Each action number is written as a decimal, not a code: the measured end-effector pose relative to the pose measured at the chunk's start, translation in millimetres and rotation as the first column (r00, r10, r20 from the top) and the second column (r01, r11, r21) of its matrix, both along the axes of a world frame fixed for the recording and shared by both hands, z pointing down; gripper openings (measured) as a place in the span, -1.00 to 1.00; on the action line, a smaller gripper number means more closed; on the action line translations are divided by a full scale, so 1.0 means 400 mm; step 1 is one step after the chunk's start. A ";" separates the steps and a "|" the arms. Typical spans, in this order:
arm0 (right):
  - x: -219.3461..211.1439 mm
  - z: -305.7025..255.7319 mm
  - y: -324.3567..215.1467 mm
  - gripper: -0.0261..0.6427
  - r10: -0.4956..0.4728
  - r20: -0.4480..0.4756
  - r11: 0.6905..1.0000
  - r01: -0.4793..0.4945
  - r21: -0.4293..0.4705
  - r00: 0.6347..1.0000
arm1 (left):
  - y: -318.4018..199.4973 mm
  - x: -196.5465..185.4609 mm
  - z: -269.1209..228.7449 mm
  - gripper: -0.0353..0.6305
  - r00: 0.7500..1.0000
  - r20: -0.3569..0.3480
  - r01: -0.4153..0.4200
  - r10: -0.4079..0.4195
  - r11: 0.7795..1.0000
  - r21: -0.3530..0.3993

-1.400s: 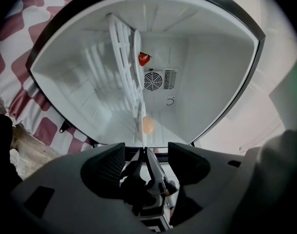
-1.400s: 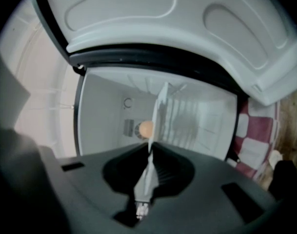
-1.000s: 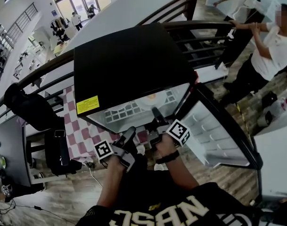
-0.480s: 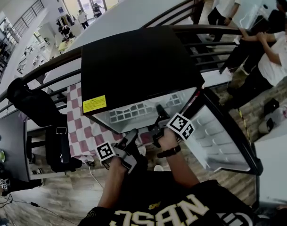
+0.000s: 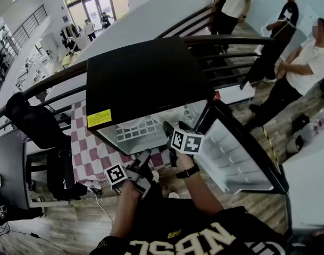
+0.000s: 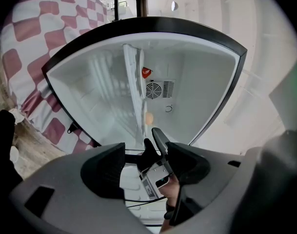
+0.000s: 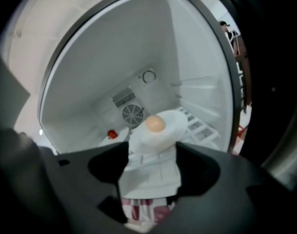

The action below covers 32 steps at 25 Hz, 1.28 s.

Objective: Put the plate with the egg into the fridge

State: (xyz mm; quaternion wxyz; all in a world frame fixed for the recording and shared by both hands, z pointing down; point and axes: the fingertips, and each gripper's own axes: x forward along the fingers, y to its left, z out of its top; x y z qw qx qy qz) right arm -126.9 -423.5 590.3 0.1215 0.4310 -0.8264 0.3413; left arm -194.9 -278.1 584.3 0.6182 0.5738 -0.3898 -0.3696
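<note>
A white plate [image 7: 164, 130] with a pale brown egg [image 7: 155, 123] rests on the wire shelf inside the small black fridge [image 5: 146, 76], whose door [image 5: 237, 149] hangs open to the right. My right gripper [image 7: 150, 172] is at the fridge mouth and its jaws are opening. They stand wide, and the plate's near rim lies just ahead of the tips, untouched. In the head view the right gripper [image 5: 169, 129] reaches into the opening. My left gripper [image 5: 144, 161] hangs lower, in front of the fridge, open with nothing held. From the left gripper [image 6: 146, 167] view the egg [image 6: 149, 118] shows deep inside.
A red-and-white checked cloth [image 5: 84, 150] covers the table beside the fridge. A small red item [image 7: 111, 133] and a fan vent [image 7: 132, 115] sit at the fridge's back. A dark railing [image 5: 225, 39] runs behind, with people [image 5: 305, 68] standing at the right. A black chair [image 5: 60, 169] stands at the left.
My right gripper has shifted a little left at the fridge mouth and its marker cube has turned. The left gripper has barely moved. The people behind have changed places.
</note>
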 end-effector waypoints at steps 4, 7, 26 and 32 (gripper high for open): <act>0.049 -0.007 0.044 -0.04 -0.048 -0.041 0.997 0.050 0.065 0.998 | 0.001 0.010 -0.041 -0.06 0.989 0.147 0.009 -0.024 0.995 0.099; 0.081 -0.056 0.091 -0.04 -0.103 0.048 0.987 0.096 0.131 0.994 | 0.006 0.016 -0.095 -0.06 0.968 0.245 0.011 -0.061 0.980 0.197; 0.145 -0.495 0.329 -0.83 -0.094 0.016 0.725 0.057 0.686 0.995 | 0.080 0.005 -0.490 -0.83 0.211 0.860 -0.193 -0.464 0.843 0.502; 0.056 -0.516 0.406 -0.83 -0.112 -0.014 0.705 0.090 0.704 0.994 | 0.127 -0.051 -0.534 -0.83 0.110 0.864 -0.207 -0.491 0.839 0.503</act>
